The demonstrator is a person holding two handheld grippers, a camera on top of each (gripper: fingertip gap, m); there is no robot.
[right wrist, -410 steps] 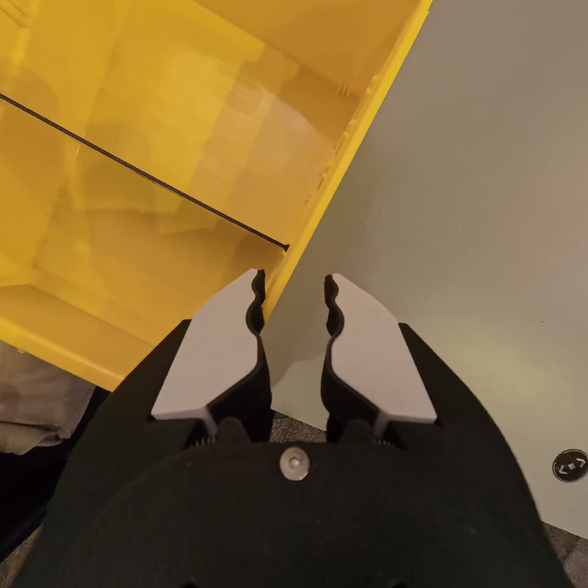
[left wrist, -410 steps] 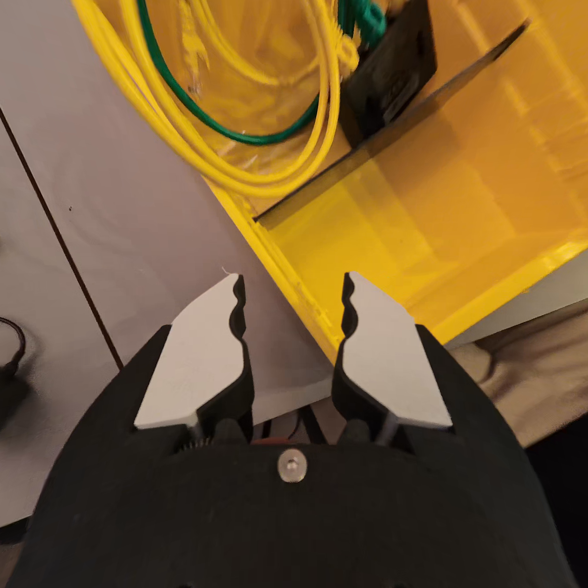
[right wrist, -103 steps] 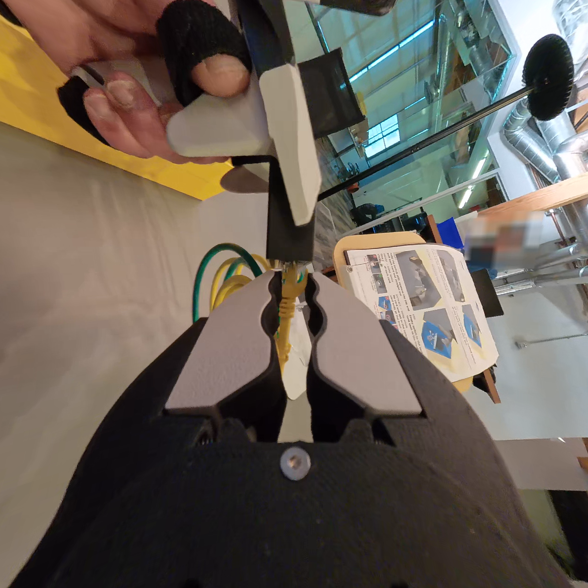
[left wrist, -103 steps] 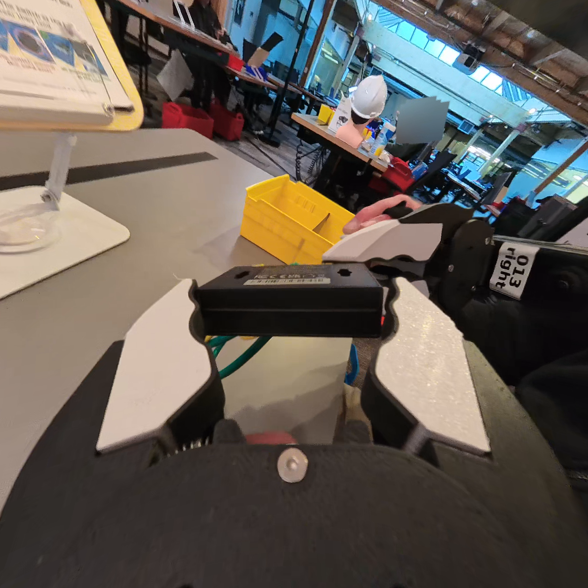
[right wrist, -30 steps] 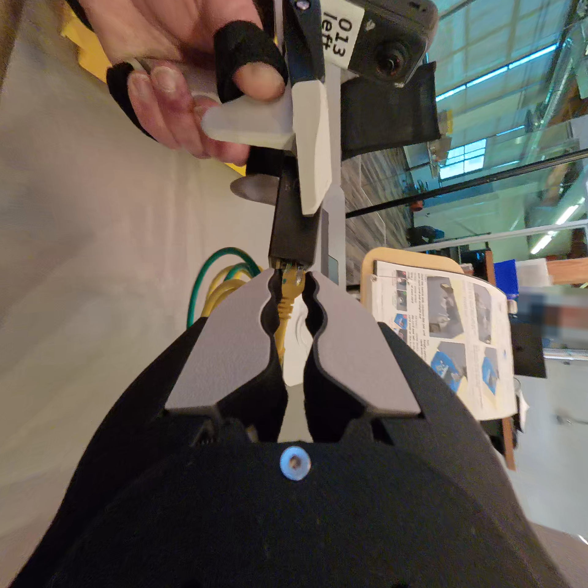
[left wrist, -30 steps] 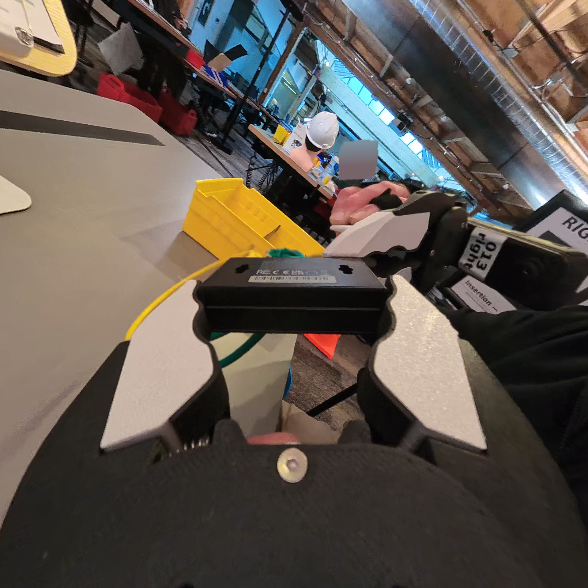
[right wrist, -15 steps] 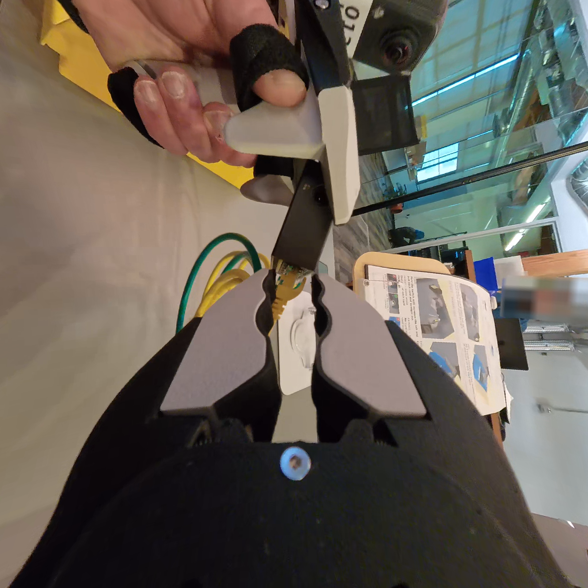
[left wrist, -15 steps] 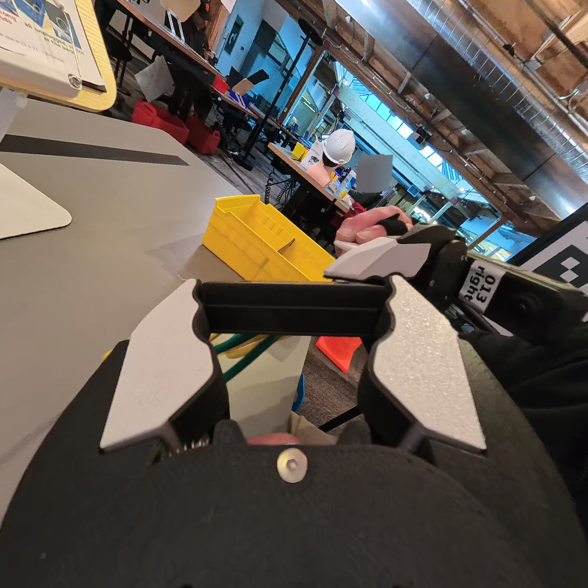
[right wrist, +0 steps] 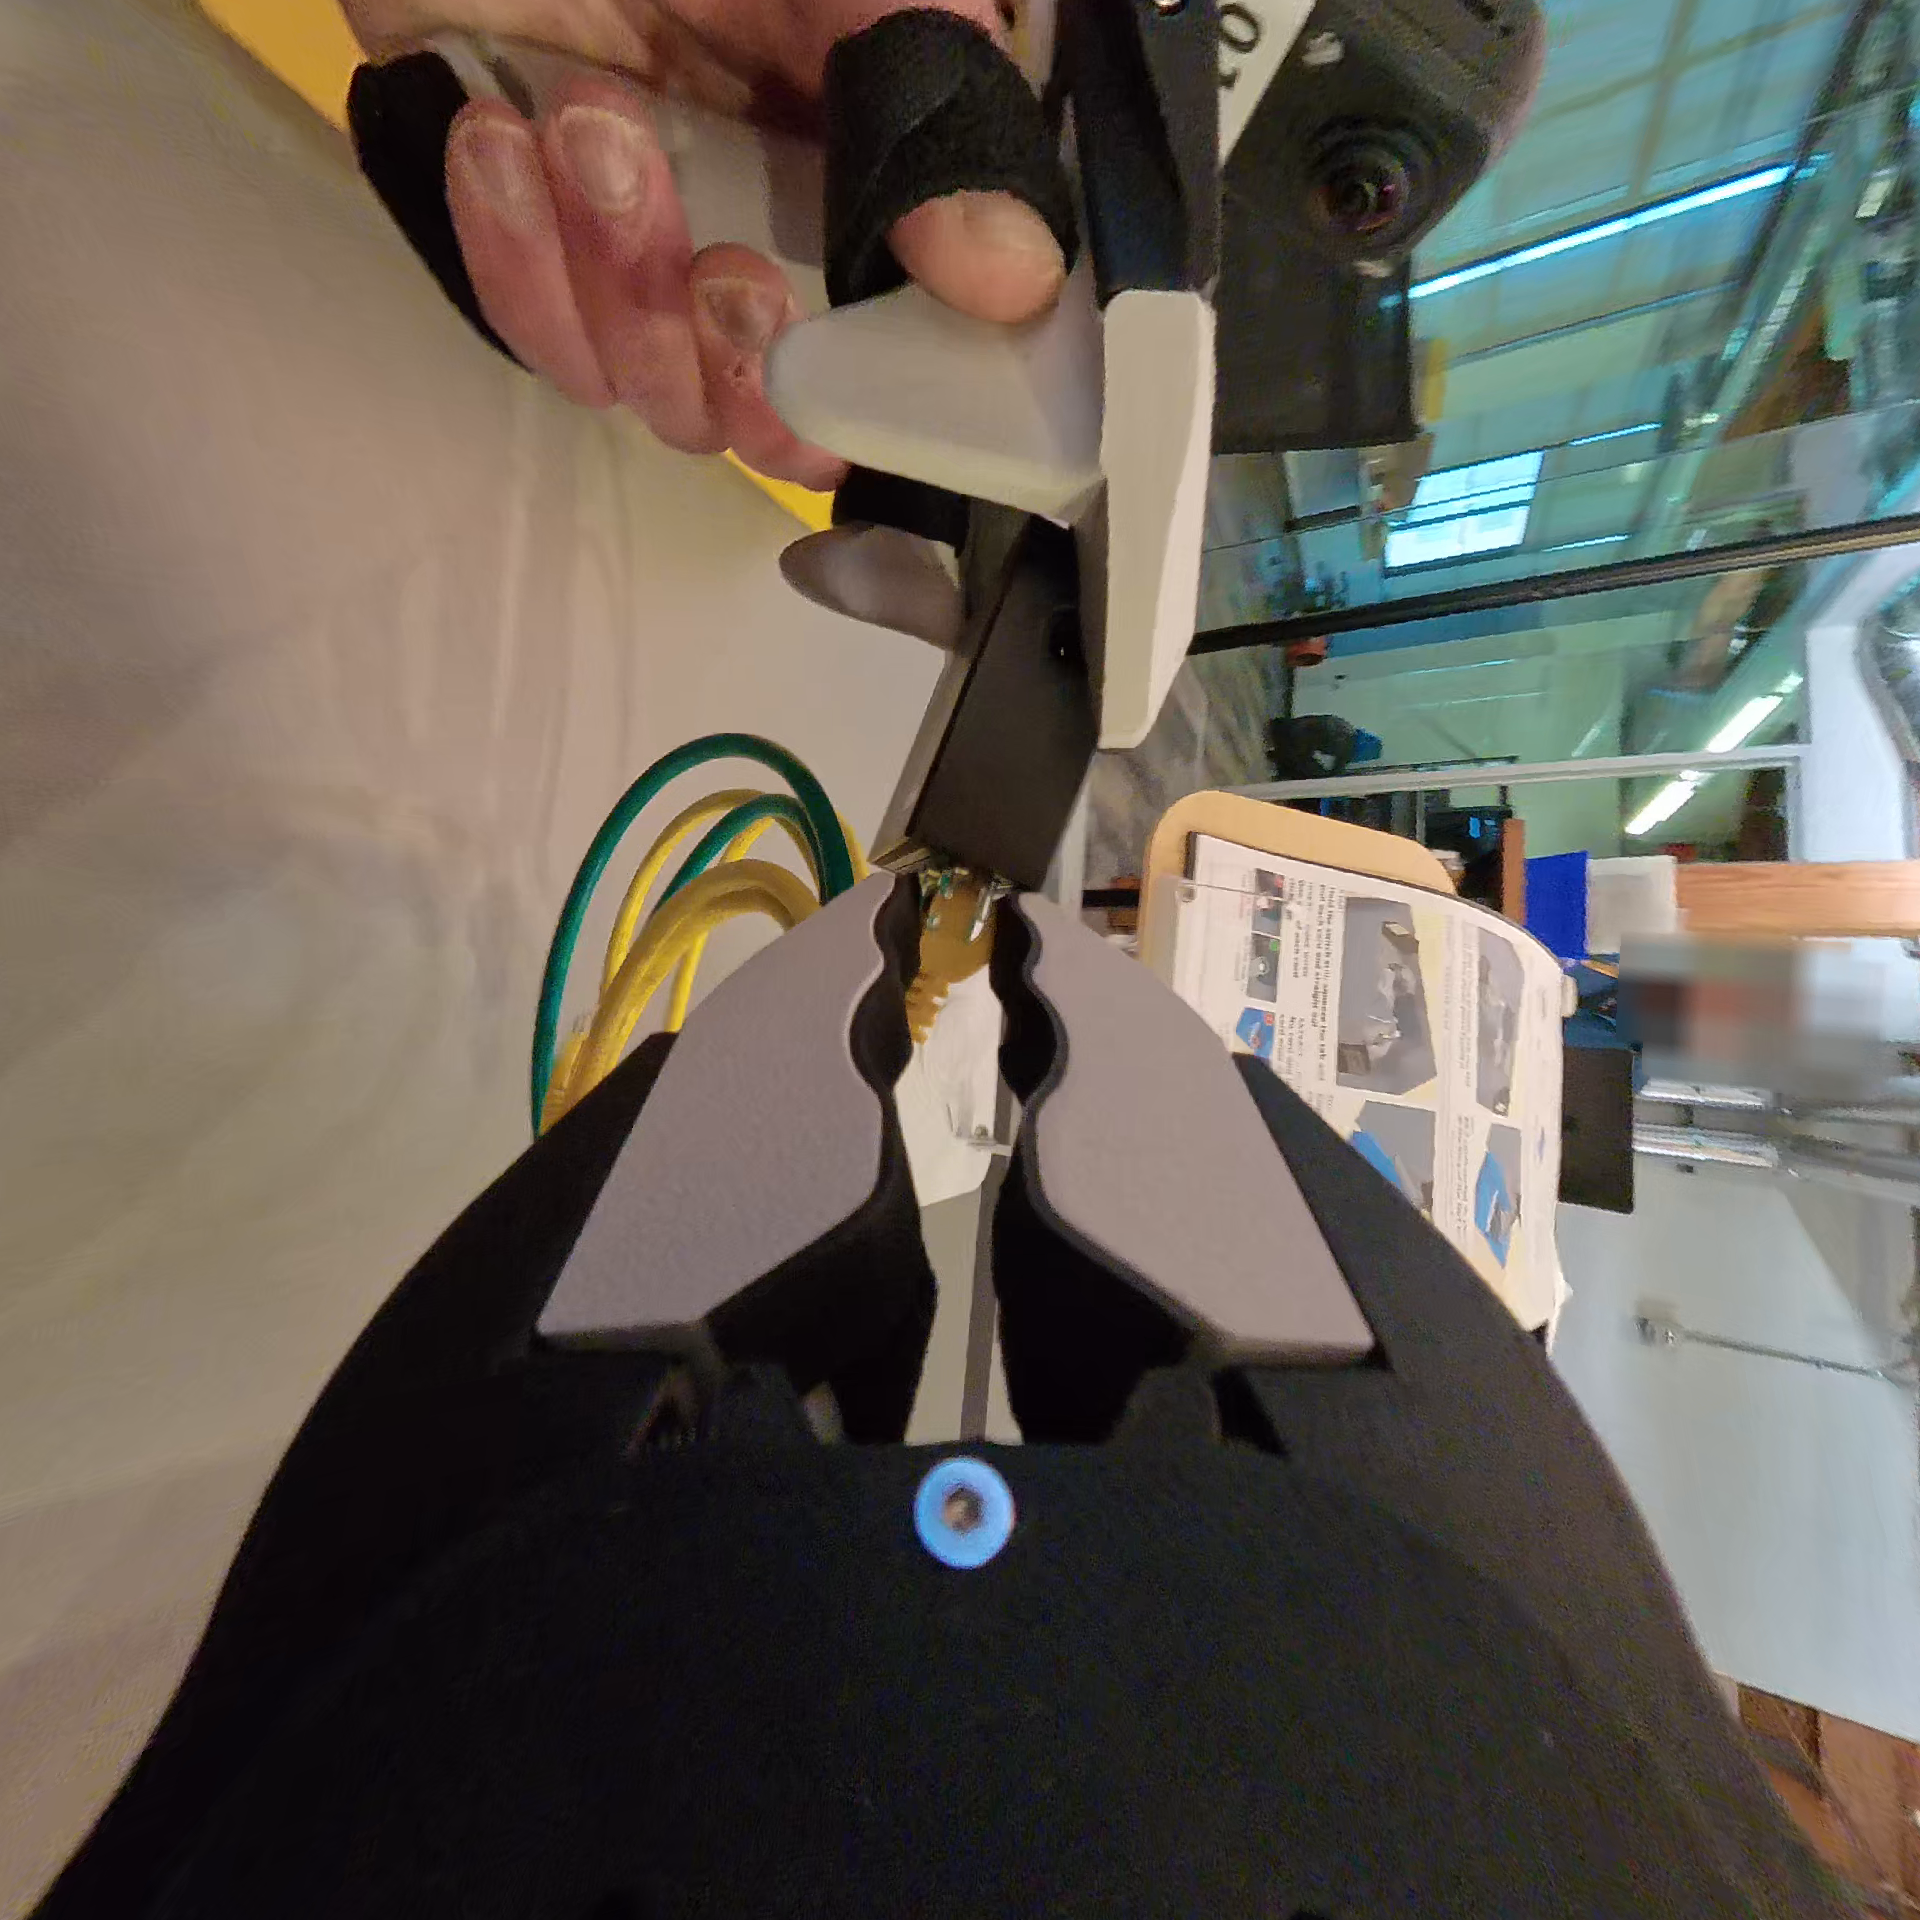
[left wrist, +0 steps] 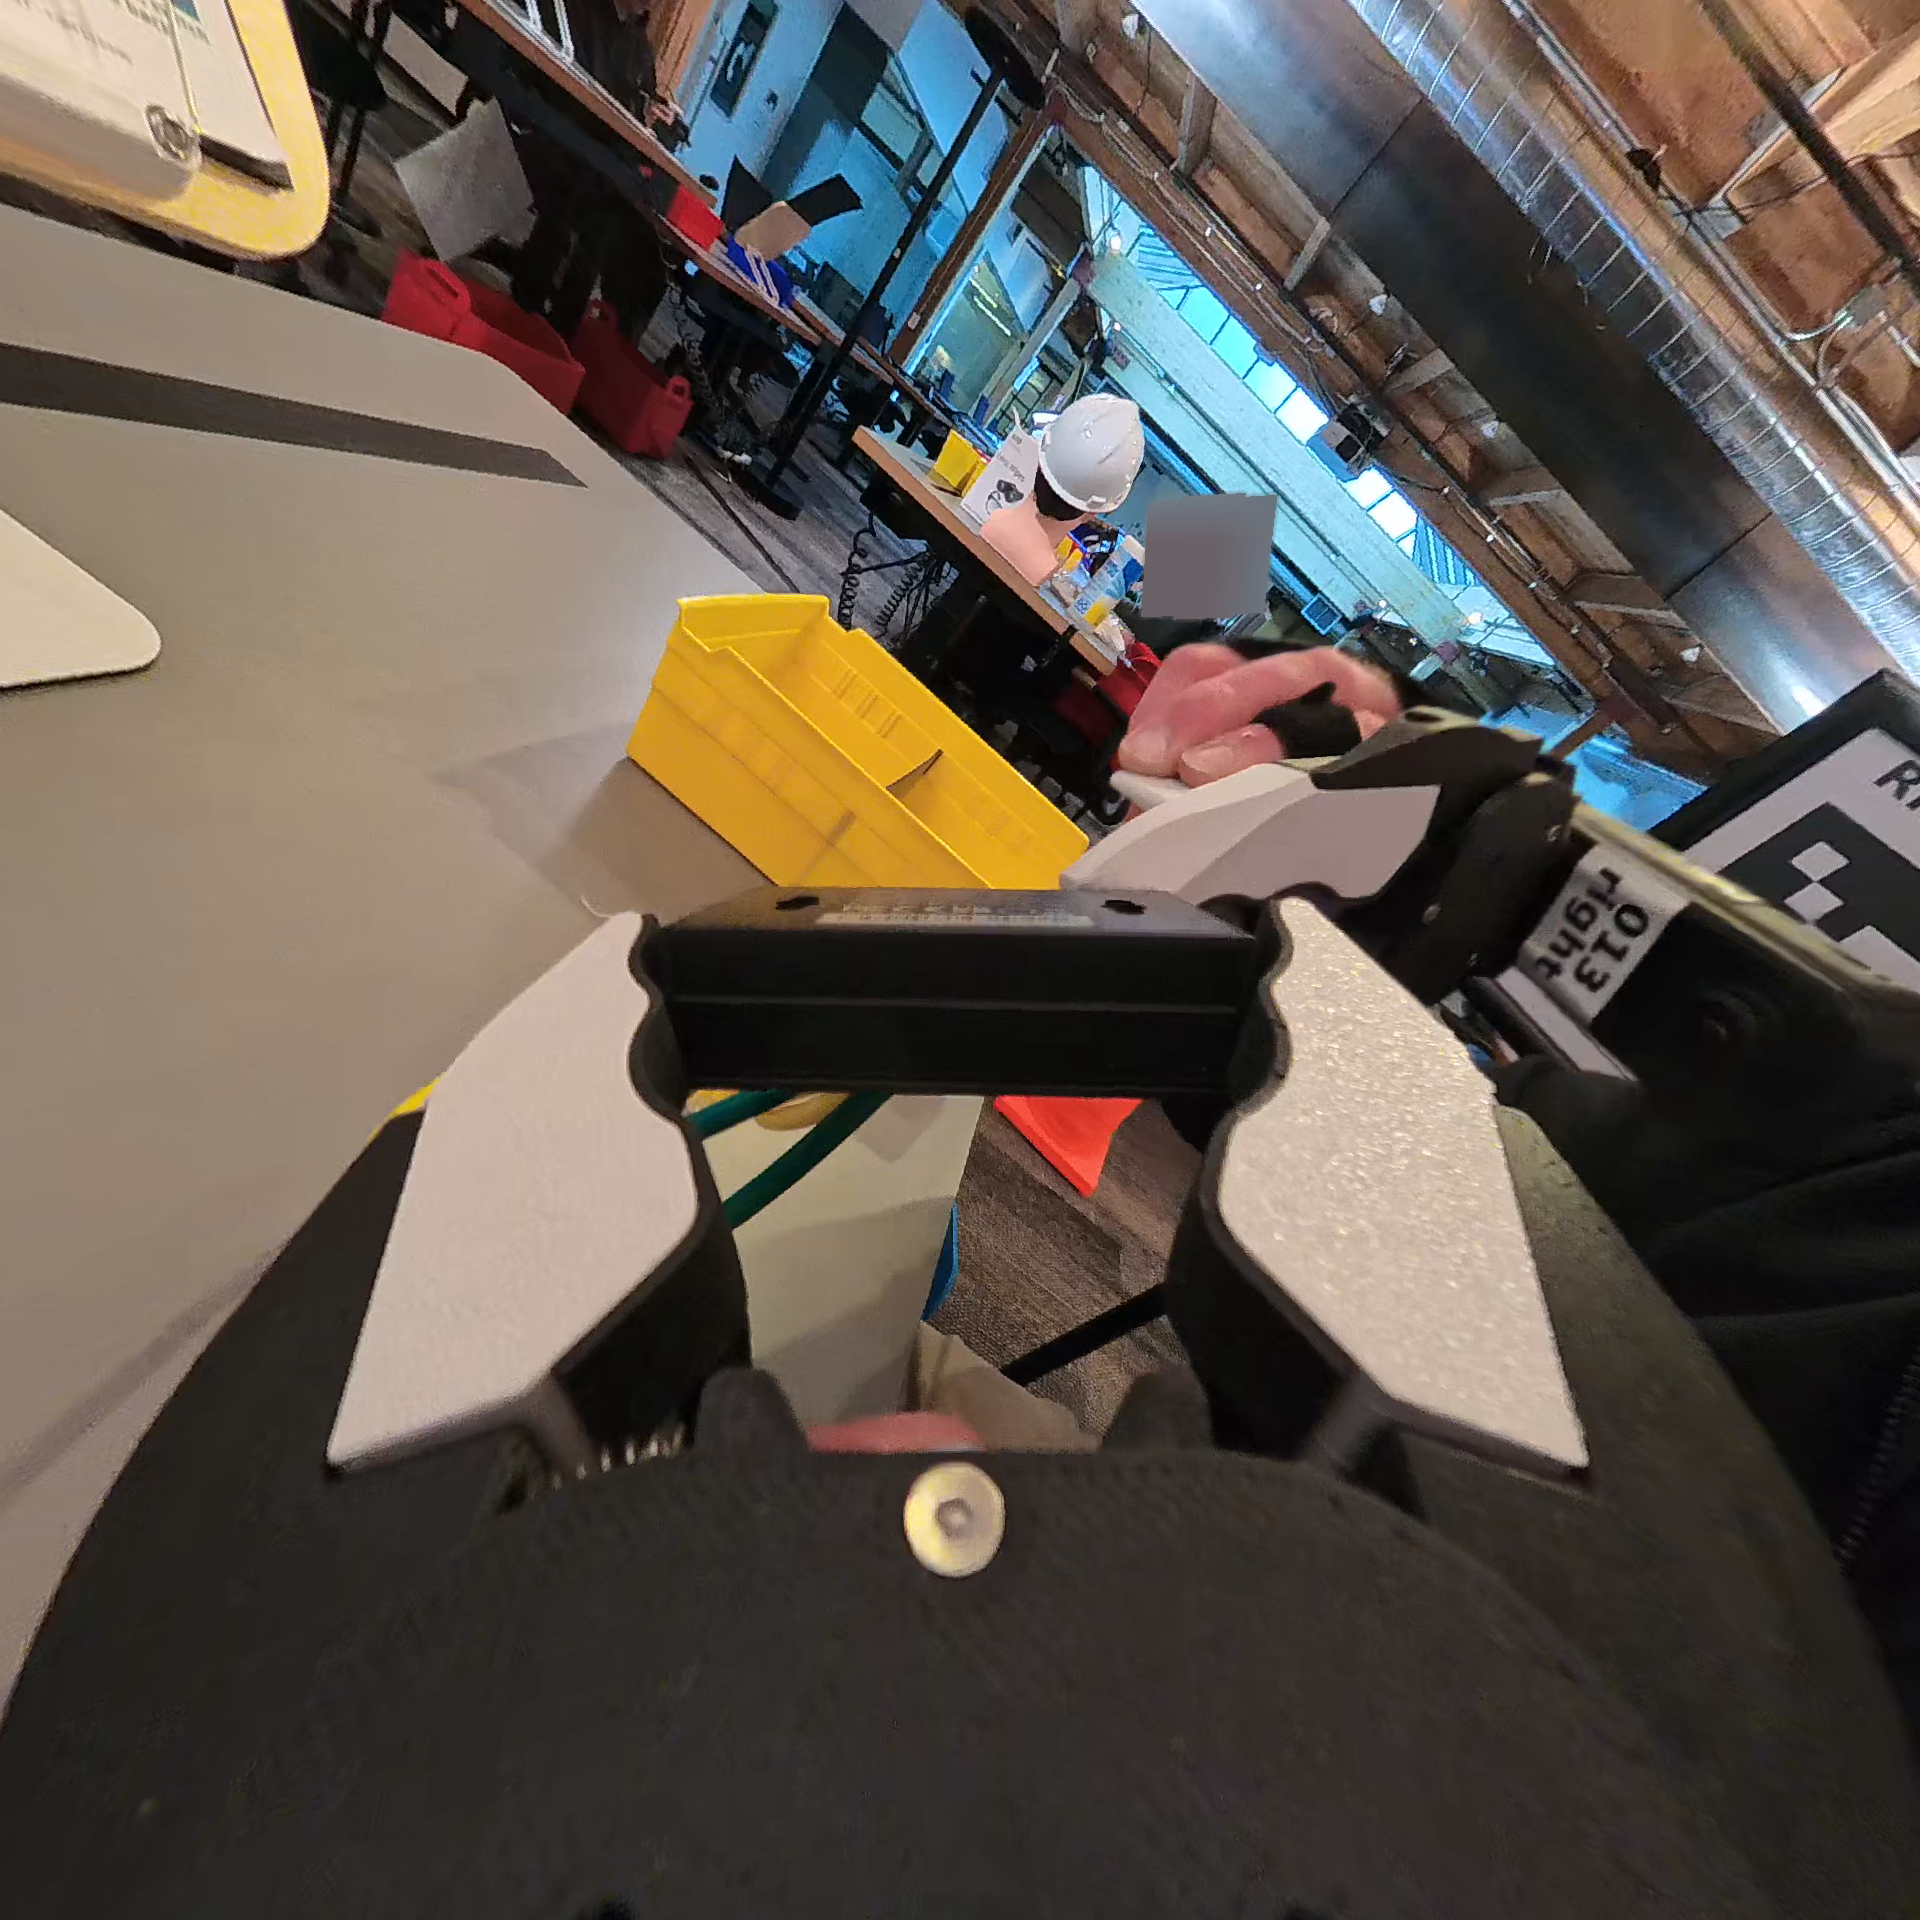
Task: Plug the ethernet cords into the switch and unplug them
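So the left gripper is clamped on the black switch, which spans crosswise between its fingertips. The right gripper has its fingers narrowed around the yellow ethernet cord, plug sitting right at the tips against the switch's port edge; can't tell if it's squeezing it.
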